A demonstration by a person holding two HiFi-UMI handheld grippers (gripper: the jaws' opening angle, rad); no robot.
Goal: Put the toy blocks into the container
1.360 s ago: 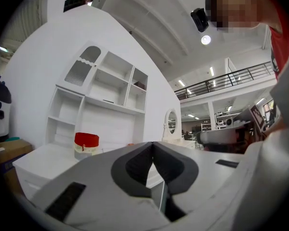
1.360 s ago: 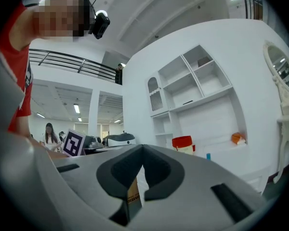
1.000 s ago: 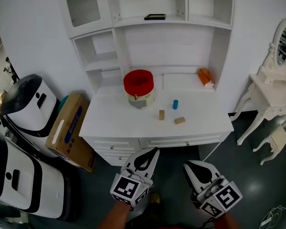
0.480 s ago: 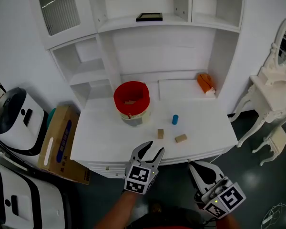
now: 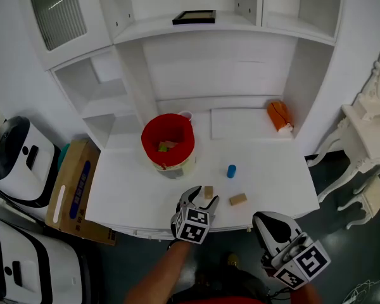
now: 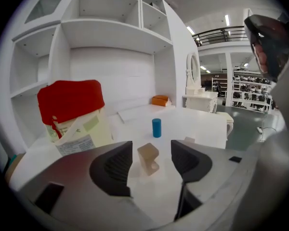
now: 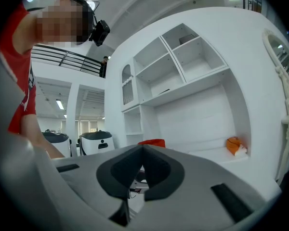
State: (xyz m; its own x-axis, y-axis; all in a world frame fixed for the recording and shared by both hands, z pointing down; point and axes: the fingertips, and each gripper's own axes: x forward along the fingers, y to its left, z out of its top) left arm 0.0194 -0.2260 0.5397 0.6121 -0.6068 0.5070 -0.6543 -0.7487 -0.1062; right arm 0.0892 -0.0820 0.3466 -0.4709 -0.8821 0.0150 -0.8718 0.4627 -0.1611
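A red-topped container [image 5: 168,145] [image 6: 71,110] stands on the white desk [image 5: 133,189] with blocks inside. In front of it are an upright tan block [image 5: 208,192] [image 6: 149,158], a blue cylinder [image 5: 232,171] [image 6: 156,128] and a lying tan block [image 5: 238,199] [image 6: 189,140]. My left gripper [image 5: 201,198] [image 6: 151,152] reaches over the desk's front edge. Its jaws have just been opening and stand open either side of the upright tan block, apart from it. My right gripper [image 5: 266,220] [image 7: 143,154] is shut and empty, in front of and below the desk edge.
An orange thing [image 5: 278,116] lies at the desk's back right. A white cup [image 5: 185,115] stands behind the container. Shelves rise behind, with a dark flat thing [image 5: 193,16] on one. A cardboard box [image 5: 69,189] and white machines [image 5: 16,163] stand left, a white dressing table [image 5: 373,138] right.
My left gripper has moved forward and down over the desk edge to the upright tan block, and its jaws have opened. The right gripper stays shut and low.
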